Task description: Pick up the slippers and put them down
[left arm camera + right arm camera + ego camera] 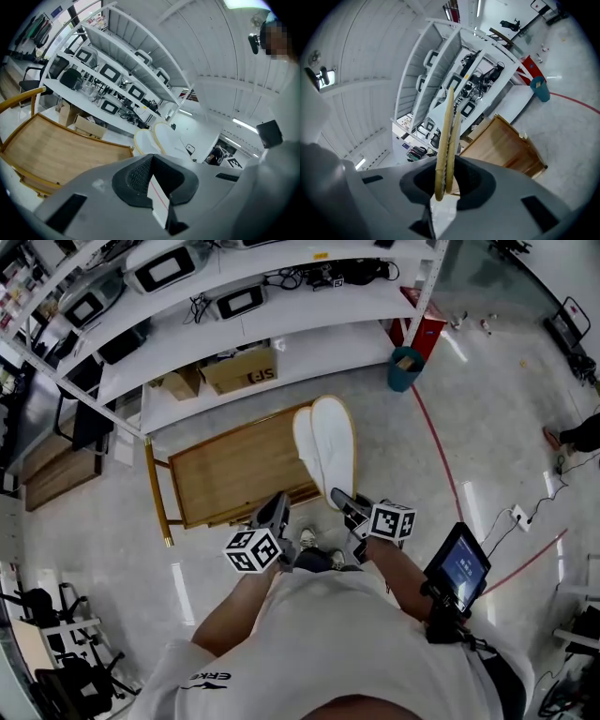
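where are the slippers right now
Head view, just right of centre: the slippers are pinched together in the right gripper, overlapping the right end of the wooden cart.

The slippers [326, 448] sit sole to sole between the jaws of my right gripper [343, 501], reaching out over the right end of the wooden table [225, 474]. My left gripper [277, 510] is to their left, near the table's front edge. Behind the table runs the shelving [281, 296], with cardboard boxes [239, 369] under its lowest board and a bin [405, 368] at its right end.
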Demonstrator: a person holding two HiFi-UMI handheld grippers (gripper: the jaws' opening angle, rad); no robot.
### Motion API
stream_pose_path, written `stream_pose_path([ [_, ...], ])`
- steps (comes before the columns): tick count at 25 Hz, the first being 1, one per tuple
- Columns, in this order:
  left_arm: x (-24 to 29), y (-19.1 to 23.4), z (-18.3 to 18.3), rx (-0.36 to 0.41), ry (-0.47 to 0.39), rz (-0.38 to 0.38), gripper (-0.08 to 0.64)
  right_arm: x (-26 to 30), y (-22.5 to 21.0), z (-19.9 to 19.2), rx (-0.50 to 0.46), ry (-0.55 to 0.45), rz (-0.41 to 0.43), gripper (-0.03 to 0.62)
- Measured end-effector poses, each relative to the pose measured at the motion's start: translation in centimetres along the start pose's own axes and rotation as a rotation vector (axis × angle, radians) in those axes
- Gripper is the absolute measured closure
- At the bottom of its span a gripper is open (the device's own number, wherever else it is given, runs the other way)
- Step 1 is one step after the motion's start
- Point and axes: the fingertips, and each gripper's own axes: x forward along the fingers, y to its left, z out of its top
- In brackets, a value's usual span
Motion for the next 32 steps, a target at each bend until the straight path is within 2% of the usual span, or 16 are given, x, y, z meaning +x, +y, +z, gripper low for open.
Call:
stream_pose_path([
  [12, 3.8, 3.9, 0.8, -0.026, 0.083, 0.012, 0.555, 4.2, -4.9, 0.1, 0.08, 0.047, -0.075, 0.522],
  [32, 8.5, 9.0, -0.9, -0.069, 0.193, 0.035, 0.555, 9.6, -12.0, -1.8, 0.226, 0.149, -0.131, 0.522],
])
